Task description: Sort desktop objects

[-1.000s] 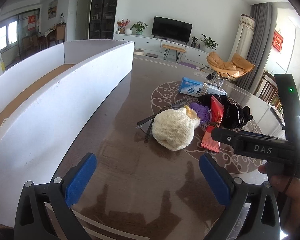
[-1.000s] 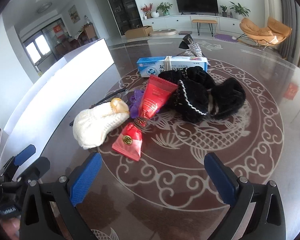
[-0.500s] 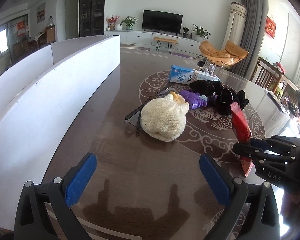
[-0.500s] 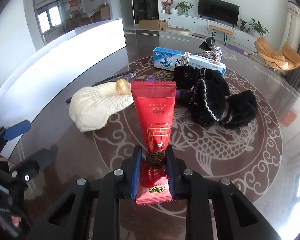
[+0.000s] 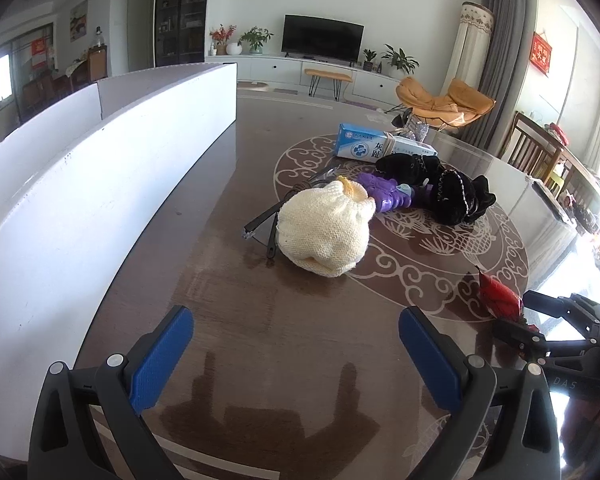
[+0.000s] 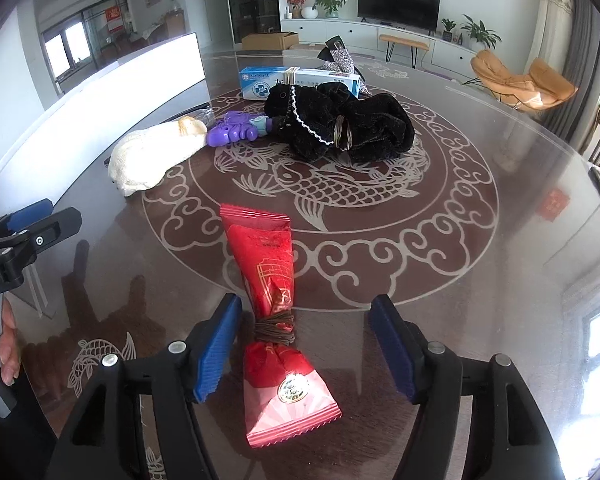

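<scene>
Red packets (image 6: 276, 300), tied at the waist with brown cord, are laid flat on the near part of the table (image 6: 500, 280), between the spread fingers of the right gripper (image 6: 302, 350); neither pad is touching them. The step in hand is judged a set-down apart from the pile, with the grip released. In the left wrist view the packets (image 5: 500, 300) are seen at the near right. The left gripper (image 5: 296, 360) is held wide open and empty over bare table at the near left.

Farther off, a cream knit pouch (image 6: 156, 156) is lying at the left, a purple toy (image 6: 234, 132) just beside it, and a black velvet bundle (image 6: 340, 126) at centre. A blue-and-white box (image 6: 296, 80) is at the far side. A white board (image 5: 100, 184) is standing along the left edge.

Next, a retreat of the right gripper is likely called for, then a fresh pick from the pile.
</scene>
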